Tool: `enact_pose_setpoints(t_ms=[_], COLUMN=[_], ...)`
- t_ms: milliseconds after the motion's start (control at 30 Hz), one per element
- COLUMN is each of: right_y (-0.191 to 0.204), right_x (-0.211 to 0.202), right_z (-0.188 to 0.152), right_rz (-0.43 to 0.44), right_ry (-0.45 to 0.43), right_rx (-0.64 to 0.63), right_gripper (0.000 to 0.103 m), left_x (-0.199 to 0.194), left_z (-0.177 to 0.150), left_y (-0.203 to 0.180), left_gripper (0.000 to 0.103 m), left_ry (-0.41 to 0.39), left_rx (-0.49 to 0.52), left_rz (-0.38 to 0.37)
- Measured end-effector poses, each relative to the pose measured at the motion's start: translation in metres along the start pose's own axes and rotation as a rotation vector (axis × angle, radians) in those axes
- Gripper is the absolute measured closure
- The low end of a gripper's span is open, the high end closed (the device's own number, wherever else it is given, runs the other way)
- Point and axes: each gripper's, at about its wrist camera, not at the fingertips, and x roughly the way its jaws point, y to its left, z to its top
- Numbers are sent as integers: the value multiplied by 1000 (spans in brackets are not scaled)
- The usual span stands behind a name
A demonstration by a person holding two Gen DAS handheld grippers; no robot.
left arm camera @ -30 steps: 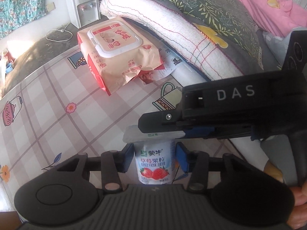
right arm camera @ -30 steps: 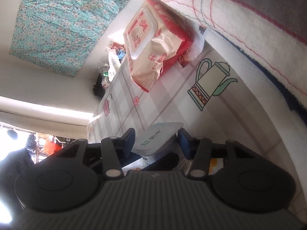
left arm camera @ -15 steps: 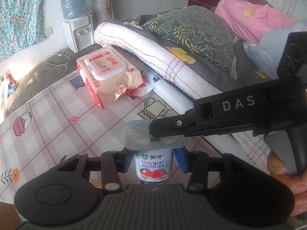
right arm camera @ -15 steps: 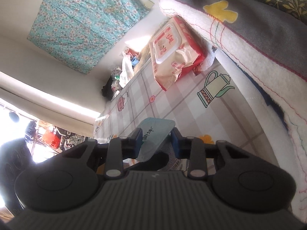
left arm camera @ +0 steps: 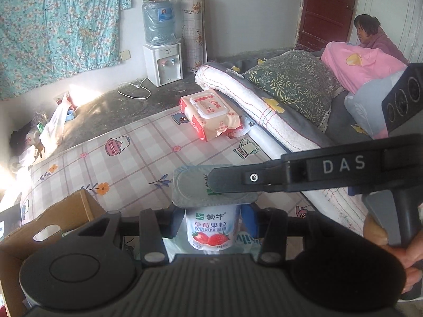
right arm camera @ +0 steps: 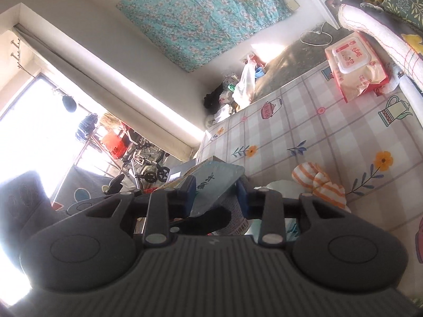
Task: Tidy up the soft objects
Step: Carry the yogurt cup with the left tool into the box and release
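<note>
A strawberry yogurt cup (left arm camera: pixel 211 228) with a grey foil lid (left arm camera: pixel 190 187) hangs above the patterned mat (left arm camera: pixel 119 163). My left gripper (left arm camera: pixel 212 219) is shut on the cup's body. One finger (left arm camera: pixel 264 178) of the right gripper reaches in from the right across the lid. In the right wrist view the right gripper (right arm camera: pixel 216 192) has the lid (right arm camera: pixel 214 185) between its pads, which still touch it while the jaws are opening slightly. A wet-wipes pack (left arm camera: pixel 211 113) lies far off on the mat. An orange striped cloth (right arm camera: pixel 317 182) lies below the right gripper.
An open cardboard box (left arm camera: pixel 53 224) sits at lower left under my left gripper. A rolled white blanket (left arm camera: pixel 251 100) and a leafy pillow (left arm camera: pixel 288 79) line the mat's right side. A person (left arm camera: pixel 367 31) sits at the back right. A water dispenser (left arm camera: pixel 162 63) stands by the wall.
Both grippers have risen with the yogurt cup, away from the mat and the wipes pack. The right gripper has rolled. The cardboard box and the striped cloth have come into view.
</note>
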Motion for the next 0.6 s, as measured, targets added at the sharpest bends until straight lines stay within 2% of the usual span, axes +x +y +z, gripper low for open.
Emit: enact_pose_setpoints(t_ms=[167,300,433,600], right_y=[61,103,127,137], right_x=[32,65,94,122], right_z=[-39,-76,-109,-143], right_rz=[80,97,65,-45], right_ry=[142,282,412,551], right_rx=[-60,-109,-158,-251], right_gripper=[69,68,68,68], left_x=[-52,-74,-75,-55], left_z=[-55,-102,-146,-195], left_y=[41,74,101,115], left_gripper=[56,55,55,55], left_ry=[6,35,79,134], left_rx=[-113,-221,-335,-432], left_rz=[81,106,87,7])
